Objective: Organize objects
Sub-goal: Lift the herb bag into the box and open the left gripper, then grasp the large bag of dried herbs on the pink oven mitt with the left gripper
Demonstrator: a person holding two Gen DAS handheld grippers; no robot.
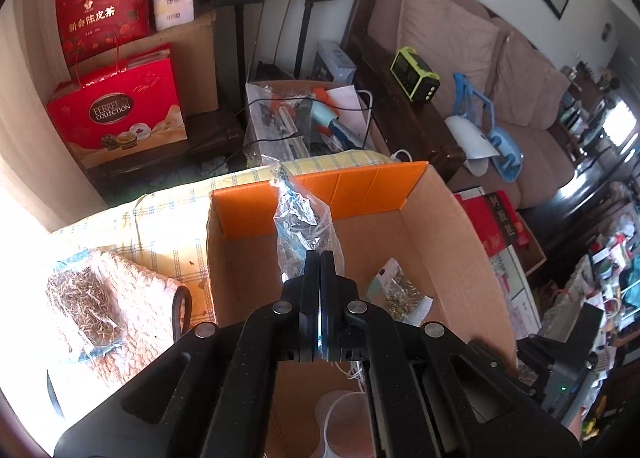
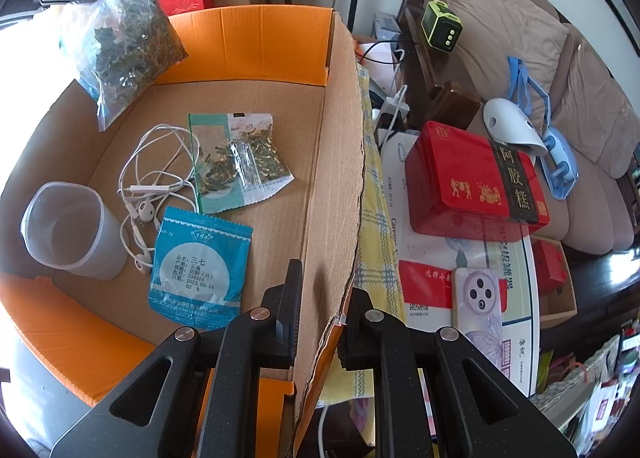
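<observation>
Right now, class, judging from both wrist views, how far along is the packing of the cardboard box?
Done: the plastic cup, earphones, blue packet and green-edged seed packet lie in the cardboard box. In hand: the left gripper holds a clear bag of dried herbs over the box, while the right gripper clamps its wall. Left: another herb bag lies outside, on the towel.

I get bright daylight in both views, pouring in from the left, where each frame burns out to white. It washes out the pink towel (image 1: 132, 298). The cardboard box (image 2: 240, 105) is evenly lit and sharp. Fisheye bending curves the sofa (image 1: 460, 49), and dark vignetting rings the corners.
</observation>
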